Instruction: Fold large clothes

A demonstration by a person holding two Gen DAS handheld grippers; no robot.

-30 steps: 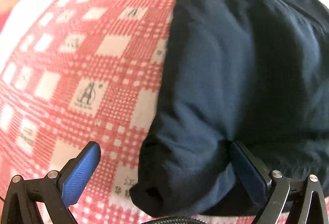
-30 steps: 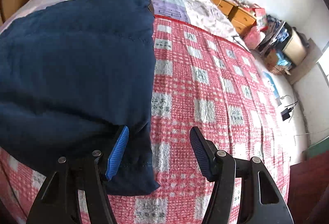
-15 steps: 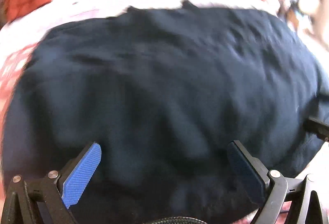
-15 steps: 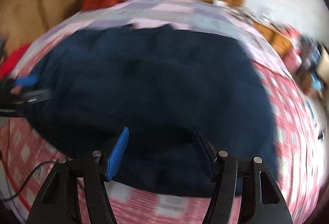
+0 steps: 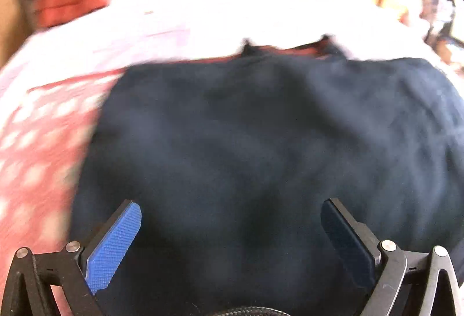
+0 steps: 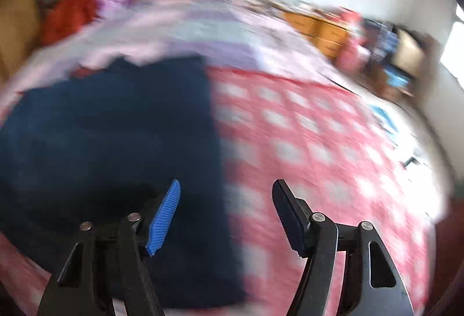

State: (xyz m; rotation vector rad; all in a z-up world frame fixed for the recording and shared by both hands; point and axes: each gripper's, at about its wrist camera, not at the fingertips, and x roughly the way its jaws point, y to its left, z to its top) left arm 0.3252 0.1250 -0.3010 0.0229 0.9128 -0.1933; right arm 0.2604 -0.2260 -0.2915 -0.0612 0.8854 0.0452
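The dark blue garment looks soft and floppy, best gripped at its corners. The left gripper gapes wide and empty; the right gripper is opening, pinching nothing.

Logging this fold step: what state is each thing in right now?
navy garment: lying folded on the bed, not gripped
left hand-held gripper: open, empty, above the garment
right hand-held gripper: jaws opening, nothing between them
red checked bedcover: spread flat

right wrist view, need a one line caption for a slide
Right gripper, jaws opening with nothing between them, above the edge of a dark navy garment on a red checked bedspread.
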